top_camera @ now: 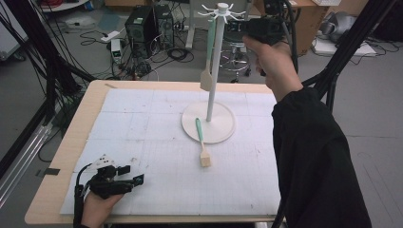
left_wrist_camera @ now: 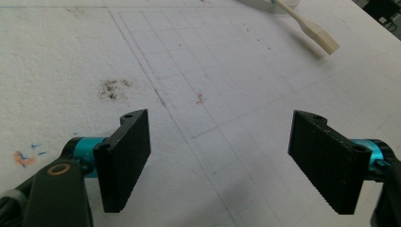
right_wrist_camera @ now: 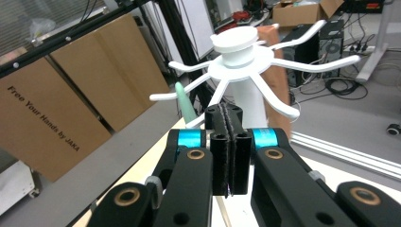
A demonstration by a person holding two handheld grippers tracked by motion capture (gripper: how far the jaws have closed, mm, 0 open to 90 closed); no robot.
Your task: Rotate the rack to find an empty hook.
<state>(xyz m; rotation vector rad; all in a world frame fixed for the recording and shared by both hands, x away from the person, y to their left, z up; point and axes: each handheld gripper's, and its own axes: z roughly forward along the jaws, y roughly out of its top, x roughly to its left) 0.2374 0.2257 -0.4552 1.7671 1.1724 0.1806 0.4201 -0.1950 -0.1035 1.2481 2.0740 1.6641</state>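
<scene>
Two spatulas in play: one hangs (top_camera: 207, 61) from the rack (top_camera: 216, 52) at its nine o'clock, one lies (top_camera: 202, 142) with its green handle on the base rim (top_camera: 223, 135) and its head on the mat (top_camera: 157, 156) at six o'clock. Right gripper (right_wrist_camera: 229, 149), up by the rack's arms, has its jaws pressed together, empty. Left gripper (left_wrist_camera: 220, 163) rests at seven o'clock, jaws wide, empty. That loose spatula looks light, stiff, slim; pinch the handle mid-length.

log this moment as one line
left gripper open, resting on mat | right gripper shut, empty, by rack top | one spatula hung | one spatula on base
</scene>
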